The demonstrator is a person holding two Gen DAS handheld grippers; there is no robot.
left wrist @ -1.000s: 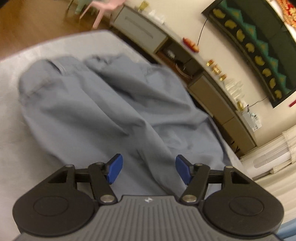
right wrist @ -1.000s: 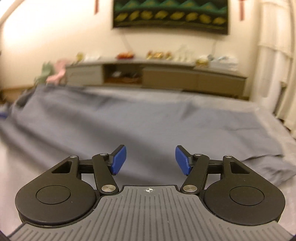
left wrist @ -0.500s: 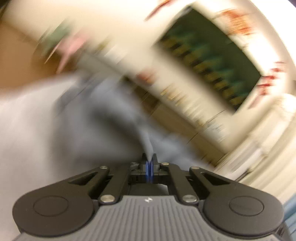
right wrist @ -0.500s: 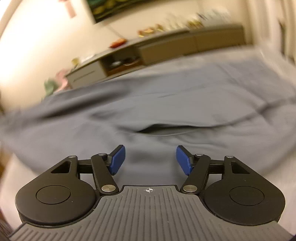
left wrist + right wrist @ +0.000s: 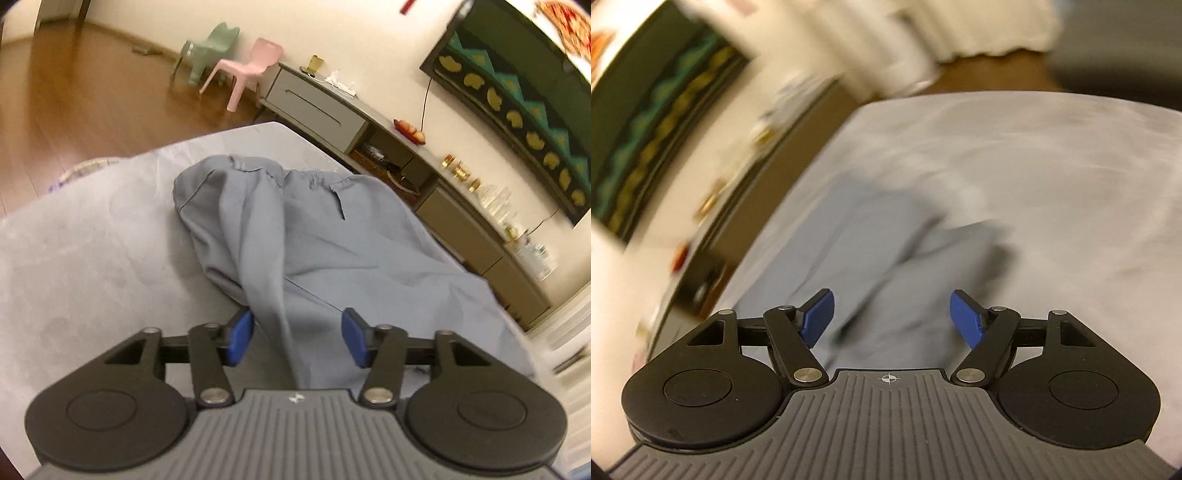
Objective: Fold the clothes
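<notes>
Grey-blue trousers (image 5: 314, 240) lie crumpled on a pale grey covered surface (image 5: 92, 240), waistband at the far end. My left gripper (image 5: 297, 341) hovers at the near part of the trousers. Its jaws are opening, and a raised ridge of the cloth runs between the blue pads (image 5: 240, 339) without being pressed. The right wrist view is blurred by motion. There my right gripper (image 5: 892, 319) is above the leg ends of the trousers (image 5: 886, 236). Its jaws are opening wide, with cloth below them and nothing gripped.
A long grey sideboard (image 5: 321, 107) with small ornaments runs along the wall past the far edge of the surface. A pink chair (image 5: 255, 68) and a green chair (image 5: 210, 48) stand on the wooden floor (image 5: 74, 92). A dark wall hanging (image 5: 517, 96) is above.
The left gripper shut on a fold of the trousers, dragged it up into a ridge, then let go. The right gripper rolled, swung toward the leg ends, and its jaws widened.
</notes>
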